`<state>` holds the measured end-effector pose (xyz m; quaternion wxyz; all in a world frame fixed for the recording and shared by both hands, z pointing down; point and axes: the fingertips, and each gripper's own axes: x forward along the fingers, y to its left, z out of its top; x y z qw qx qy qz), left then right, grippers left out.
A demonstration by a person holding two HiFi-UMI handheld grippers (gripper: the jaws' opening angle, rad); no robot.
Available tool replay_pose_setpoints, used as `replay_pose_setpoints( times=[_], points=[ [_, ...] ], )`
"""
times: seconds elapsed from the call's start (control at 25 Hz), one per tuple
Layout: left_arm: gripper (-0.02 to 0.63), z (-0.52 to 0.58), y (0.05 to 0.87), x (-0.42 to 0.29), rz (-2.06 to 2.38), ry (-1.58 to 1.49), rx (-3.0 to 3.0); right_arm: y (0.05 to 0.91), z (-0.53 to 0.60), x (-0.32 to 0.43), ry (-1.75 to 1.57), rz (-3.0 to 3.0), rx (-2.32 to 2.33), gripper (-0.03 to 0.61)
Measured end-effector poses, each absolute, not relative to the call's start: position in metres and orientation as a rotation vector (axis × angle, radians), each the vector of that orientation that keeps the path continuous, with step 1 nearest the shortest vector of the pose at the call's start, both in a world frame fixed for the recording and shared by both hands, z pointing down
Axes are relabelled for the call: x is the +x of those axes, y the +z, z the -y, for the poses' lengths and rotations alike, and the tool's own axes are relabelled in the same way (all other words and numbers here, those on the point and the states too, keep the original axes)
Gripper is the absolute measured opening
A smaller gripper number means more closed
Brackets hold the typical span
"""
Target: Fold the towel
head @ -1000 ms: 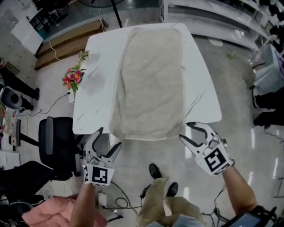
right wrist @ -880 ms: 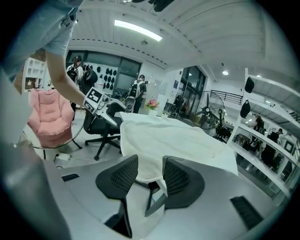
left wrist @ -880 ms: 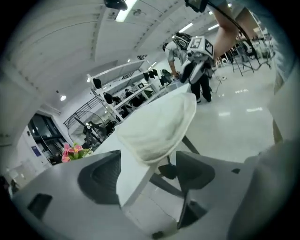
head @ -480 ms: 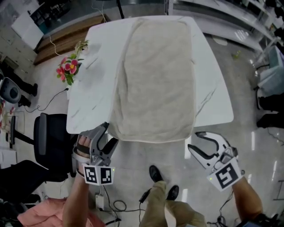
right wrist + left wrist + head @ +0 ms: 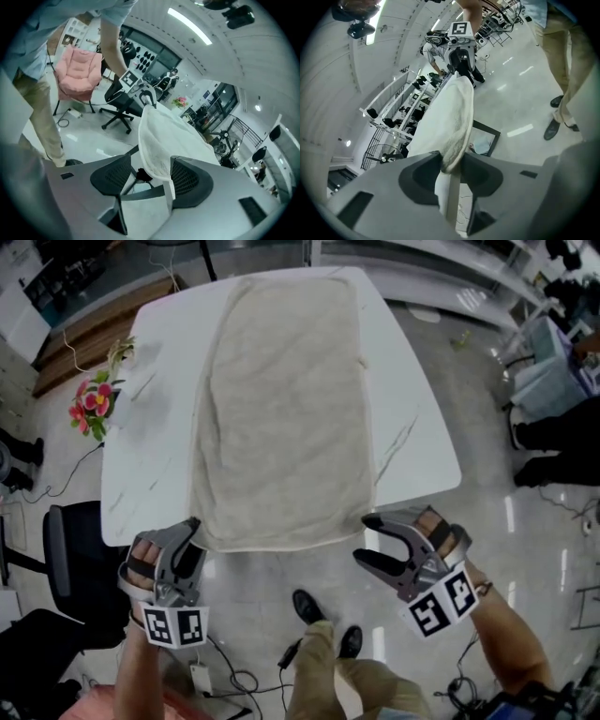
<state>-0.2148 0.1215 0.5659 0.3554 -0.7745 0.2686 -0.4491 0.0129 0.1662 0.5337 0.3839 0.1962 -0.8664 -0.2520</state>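
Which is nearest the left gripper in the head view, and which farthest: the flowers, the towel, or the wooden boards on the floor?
1. towel: on the table; its near corner is between the jaws of the left gripper, which have just been closing.
2. flowers: at the table's left edge.
3. wooden boards: on the floor beyond the flowers.

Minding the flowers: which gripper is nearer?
Left: left gripper, jaws just closed on towel, is on the flowers' side; right gripper, jaws just opened around towel, opposite corner.
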Motion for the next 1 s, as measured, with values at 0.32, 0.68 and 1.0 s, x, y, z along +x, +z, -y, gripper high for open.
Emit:
replay_pose_setpoints(
  times=[0.32,0.68,1.0],
  points=[
    [0.129,-0.126,0.563,-0.214,-0.669,-1.143,-2.084,0.555,-0.155,0.024,-0.808,2.068,0.48,0.25],
    [0.127,-0.13,0.559,-0.213,-0.666,-1.108,-2.189,0.538,-0.153,0.025,-0.961,2.062,0.595,0.038],
    [0.026,-0.143,0.538,-0.214,-0.717,-1.081,-2.239,0.527,-0.171,0.042,-0.895,2.087,0.642,0.034]
  ],
)
